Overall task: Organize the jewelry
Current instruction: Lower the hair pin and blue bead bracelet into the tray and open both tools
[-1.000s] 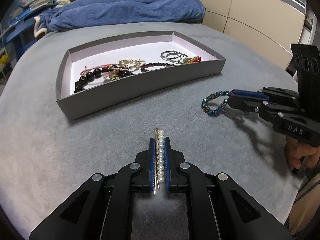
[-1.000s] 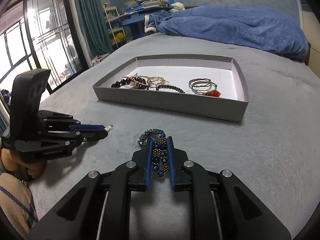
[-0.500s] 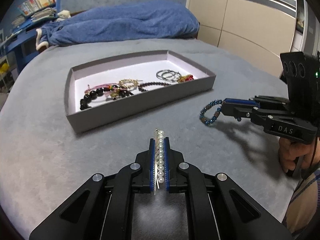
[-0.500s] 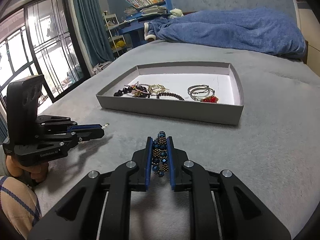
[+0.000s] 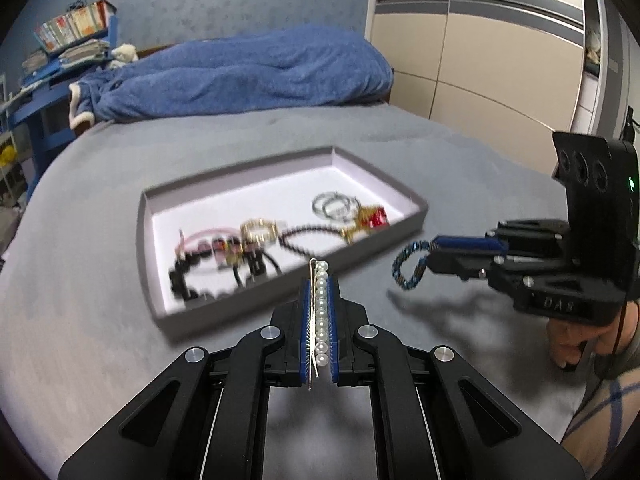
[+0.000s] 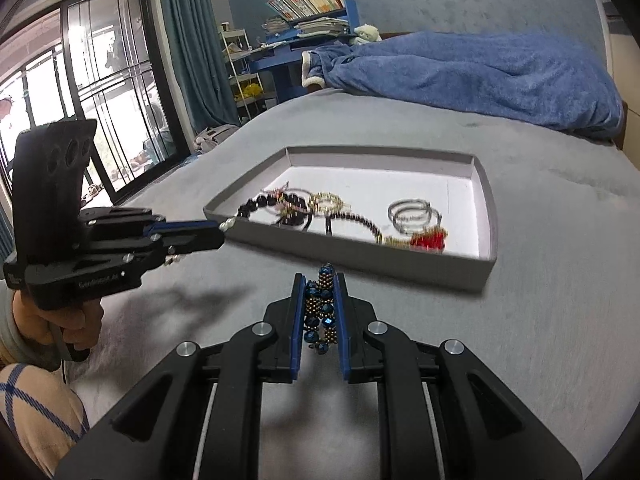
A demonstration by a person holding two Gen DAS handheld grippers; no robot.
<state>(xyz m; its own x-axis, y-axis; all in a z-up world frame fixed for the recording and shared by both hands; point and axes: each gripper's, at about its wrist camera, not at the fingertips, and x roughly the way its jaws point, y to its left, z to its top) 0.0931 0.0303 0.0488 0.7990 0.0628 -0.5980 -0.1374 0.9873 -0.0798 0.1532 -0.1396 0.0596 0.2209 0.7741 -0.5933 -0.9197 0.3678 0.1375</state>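
Observation:
My left gripper (image 5: 319, 284) is shut on a pearl hair pin (image 5: 320, 312), a row of white pearls on a thin metal bar, held above the grey bed. My right gripper (image 6: 319, 284) is shut on a blue and bronze beaded bracelet (image 6: 320, 308); in the left wrist view the bracelet (image 5: 408, 266) hangs as a loop from the right gripper (image 5: 434, 254). The left gripper (image 6: 218, 232) shows at the left of the right wrist view. Just beyond both stands a shallow grey tray (image 5: 280, 306) (image 6: 360, 256) holding dark bead bracelets, a gold piece, silver rings and a red charm.
A rumpled blue blanket (image 5: 240, 76) lies at the far end of the bed. A blue desk with books (image 6: 308, 8) and a window (image 6: 92, 92) stand to the left, wardrobe doors (image 5: 480, 60) to the right. A person's hands grip both handles.
Both grippers have risen off the bed with their pieces. The bracelet no longer rests on the cover, and the tray now sits closer beneath the left fingertips.

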